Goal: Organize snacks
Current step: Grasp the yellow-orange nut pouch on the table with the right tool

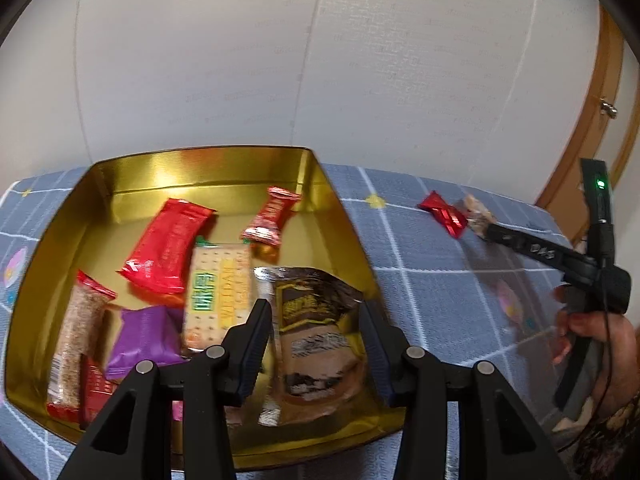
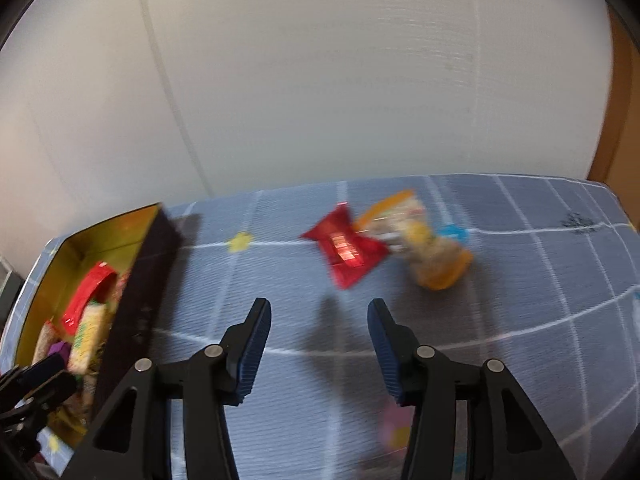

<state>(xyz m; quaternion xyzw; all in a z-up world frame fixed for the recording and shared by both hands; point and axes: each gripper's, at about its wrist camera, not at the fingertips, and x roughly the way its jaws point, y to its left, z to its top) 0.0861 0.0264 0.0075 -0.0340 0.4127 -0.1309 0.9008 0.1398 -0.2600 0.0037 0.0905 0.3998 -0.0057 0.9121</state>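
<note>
A gold tin [image 1: 192,172] on the blue checked cloth holds several snacks: a red packet [image 1: 168,248], a small red bar [image 1: 270,216], a cracker pack [image 1: 216,292], a purple packet [image 1: 144,336] and a sesame bar [image 1: 76,332]. My left gripper [image 1: 316,308] hangs open over the tin's near right corner, above a brown cookie packet [image 1: 316,344] lying there. My right gripper [image 2: 318,308] is open and empty above the cloth. Just beyond it lie a red wrapped sweet [image 2: 346,250] and an orange-ended clear packet [image 2: 424,248].
The tin's dark outer wall [image 2: 136,292] stands left of my right gripper. A person's hand [image 1: 592,332] holds that gripper at the right of the left wrist view. A white wall runs close behind the table; a wooden door frame [image 1: 608,92] is at far right.
</note>
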